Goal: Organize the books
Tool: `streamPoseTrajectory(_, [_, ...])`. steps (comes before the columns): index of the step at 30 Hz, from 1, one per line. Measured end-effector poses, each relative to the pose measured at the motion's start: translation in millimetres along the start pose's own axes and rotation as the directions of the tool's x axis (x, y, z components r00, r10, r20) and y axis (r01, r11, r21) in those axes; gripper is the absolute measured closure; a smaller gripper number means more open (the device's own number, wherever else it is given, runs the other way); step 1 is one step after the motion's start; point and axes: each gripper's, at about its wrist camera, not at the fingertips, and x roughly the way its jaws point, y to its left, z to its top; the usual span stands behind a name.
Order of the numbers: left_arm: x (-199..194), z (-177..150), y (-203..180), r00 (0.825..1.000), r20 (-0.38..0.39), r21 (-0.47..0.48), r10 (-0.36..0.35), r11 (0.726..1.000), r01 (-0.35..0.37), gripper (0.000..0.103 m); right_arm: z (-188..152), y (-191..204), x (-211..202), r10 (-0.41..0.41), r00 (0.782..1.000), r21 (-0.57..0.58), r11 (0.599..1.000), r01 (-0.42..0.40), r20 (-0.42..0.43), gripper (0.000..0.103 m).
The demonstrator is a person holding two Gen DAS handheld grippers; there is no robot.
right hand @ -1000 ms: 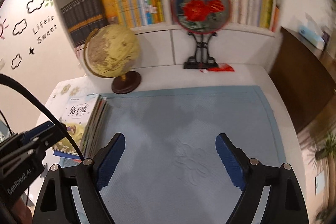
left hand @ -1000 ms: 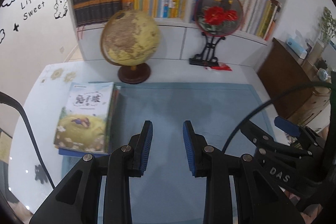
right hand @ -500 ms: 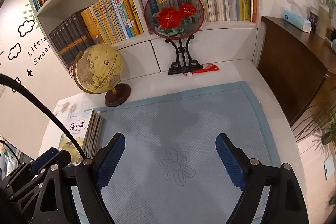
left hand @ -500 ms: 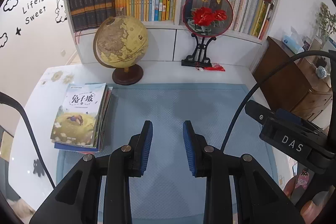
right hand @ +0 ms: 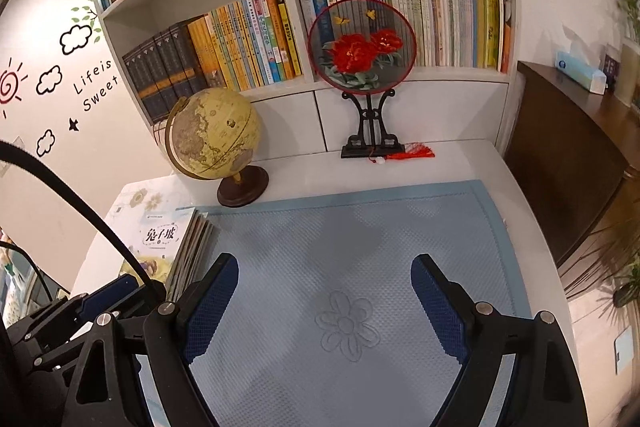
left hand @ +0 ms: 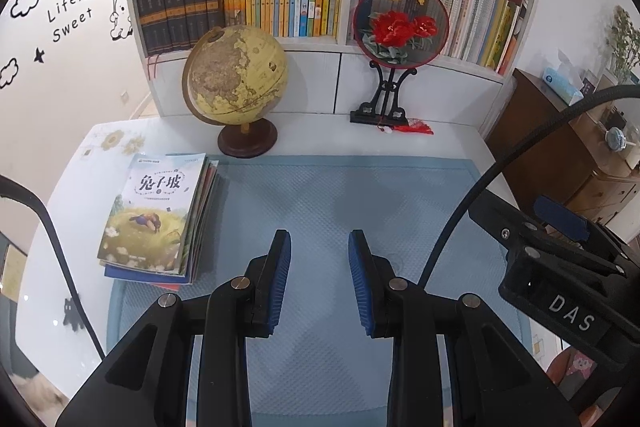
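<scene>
Both views have steadied and pulled back since a second ago; your left tool (left hand: 319,247) sits narrow and empty, your right tool (right hand: 324,277) wide and empty, both over the blue mat (left hand: 340,195). The book stack (left hand: 158,215) lies untouched at left-centre on the tabletop (left hand: 60,211), so organizing looks unstarted or finished. Readable: cover "兔子坡", wall "Lifeis Sweet", "DAS" on the right tool.
</scene>
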Motion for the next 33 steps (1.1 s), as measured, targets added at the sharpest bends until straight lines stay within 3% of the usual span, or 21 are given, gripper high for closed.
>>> streamPoseTrajectory(19, [19.5,-5.4,-37.9,0.999,-0.038,0.066,-0.002,0.998,0.004,0.076,-2.1,-40.2,1.7,-0.077,0.997,0.051,0.996,0.079,-0.028,0.016])
streamPoseTrajectory(33, [62.9,-4.4,-55.5,0.993,-0.116,0.086,-0.001,0.996,0.011,0.076,-3.3,-62.1,29.6,-0.109,0.99,0.079,0.99,0.116,-0.092,0.016])
